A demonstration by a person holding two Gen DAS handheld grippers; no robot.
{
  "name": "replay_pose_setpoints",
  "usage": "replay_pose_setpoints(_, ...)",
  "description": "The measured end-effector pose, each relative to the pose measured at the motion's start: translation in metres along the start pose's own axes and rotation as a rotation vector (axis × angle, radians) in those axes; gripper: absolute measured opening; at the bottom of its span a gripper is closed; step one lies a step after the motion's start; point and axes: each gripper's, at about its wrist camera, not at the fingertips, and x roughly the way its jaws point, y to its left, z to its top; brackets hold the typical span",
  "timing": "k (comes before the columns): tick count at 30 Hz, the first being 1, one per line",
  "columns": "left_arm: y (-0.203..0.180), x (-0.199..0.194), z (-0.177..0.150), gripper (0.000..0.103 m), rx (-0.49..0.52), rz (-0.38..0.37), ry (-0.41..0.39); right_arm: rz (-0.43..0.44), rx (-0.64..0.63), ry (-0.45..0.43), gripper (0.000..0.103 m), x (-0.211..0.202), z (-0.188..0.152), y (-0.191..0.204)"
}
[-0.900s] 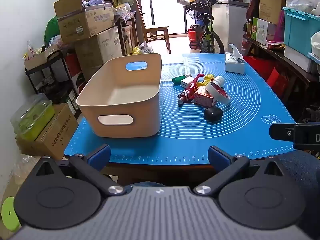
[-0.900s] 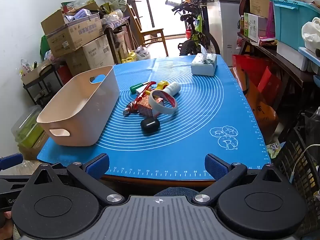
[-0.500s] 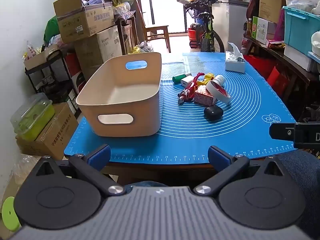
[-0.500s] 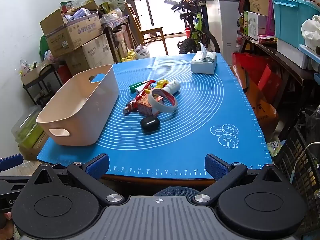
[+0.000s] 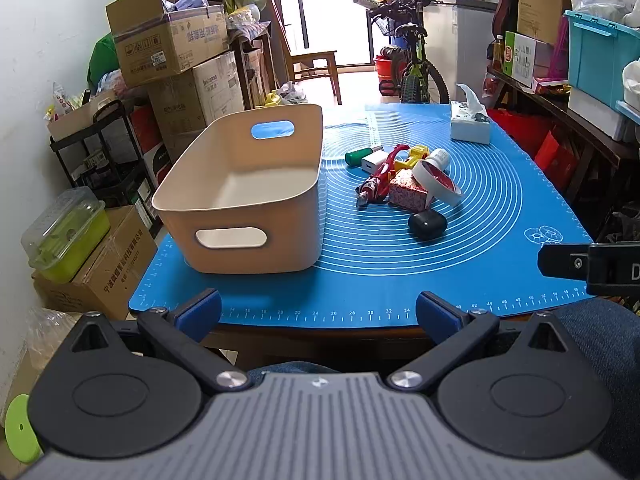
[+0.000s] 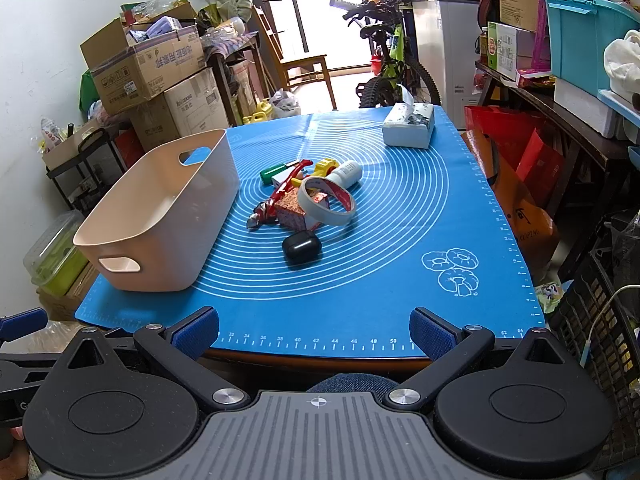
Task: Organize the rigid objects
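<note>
An empty beige plastic bin (image 5: pixel 256 196) with oval handle cut-outs stands upright on the left part of the blue silicone mat (image 5: pixel 480 248); just to its right lies a tight cluster of small items; a glossy black rounded case (image 6: pixel 301 245) sits nearest the front edge, slightly apart; behind it a red patterned box (image 6: pixel 294 213) bears a tilted grey-and-red tape roll (image 6: pixel 329 200); red-handled pliers (image 5: pixel 378 182) lie to the left; further back lie a white cylindrical bottle (image 6: pixel 346 173) on its side, a yellow toy piece (image 6: pixel 325 166), a white charger cube (image 5: pixel 371 161) and a green-capped tube (image 5: pixel 358 157).
</note>
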Motion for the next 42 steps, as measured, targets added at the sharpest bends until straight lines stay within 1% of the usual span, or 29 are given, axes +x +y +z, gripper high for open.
replay_pose_setpoints(42, -0.0012, 0.0040, -0.0024, 0.102, 0.004, 0.003, 0.002, 0.002, 0.003, 0.000, 0.101, 0.0002, -0.0002, -0.0010)
